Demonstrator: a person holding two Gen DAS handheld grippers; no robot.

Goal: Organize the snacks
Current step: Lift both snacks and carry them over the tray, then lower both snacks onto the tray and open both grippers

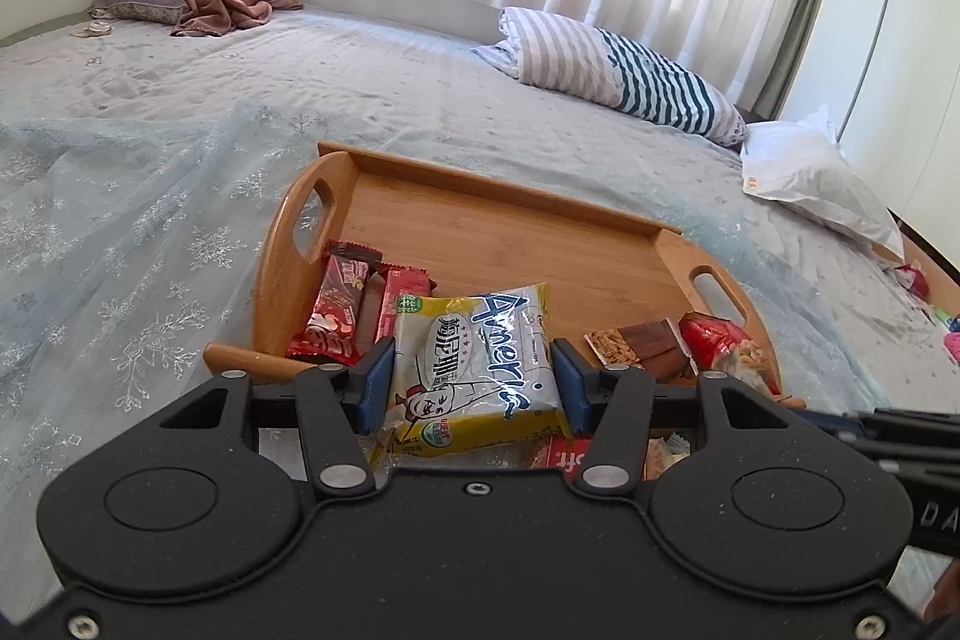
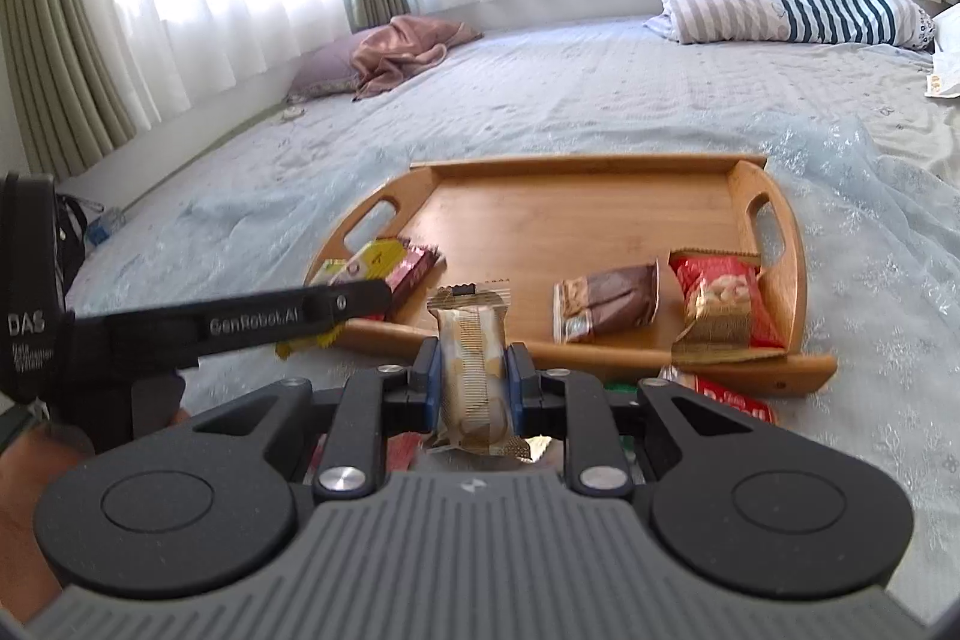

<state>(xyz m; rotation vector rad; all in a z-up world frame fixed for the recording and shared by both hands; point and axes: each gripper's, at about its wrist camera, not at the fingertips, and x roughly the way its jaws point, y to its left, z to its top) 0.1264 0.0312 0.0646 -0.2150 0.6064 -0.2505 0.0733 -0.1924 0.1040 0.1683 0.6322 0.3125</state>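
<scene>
Both grippers are loaded: left gripper (image 1: pixel 471 379) clamps the yellow packet (image 1: pixel 474 370), right gripper (image 2: pixel 474 376) pinches a gold bar (image 2: pixel 474 376), both short of the tray (image 2: pixel 576 214). Next, I reckon: carry over, release inside.

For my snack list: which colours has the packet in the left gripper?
Yellow and white packet with blue lettering, clearest in the left wrist view.

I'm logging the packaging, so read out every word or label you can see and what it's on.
"Ameria": yellow-and-white snack packet in the left gripper.
"GenRobot.AI": left gripper's finger.
"DAS": left gripper's body; the smaller print under it is unreadable.
Chinese print on the red packets: too small.
</scene>
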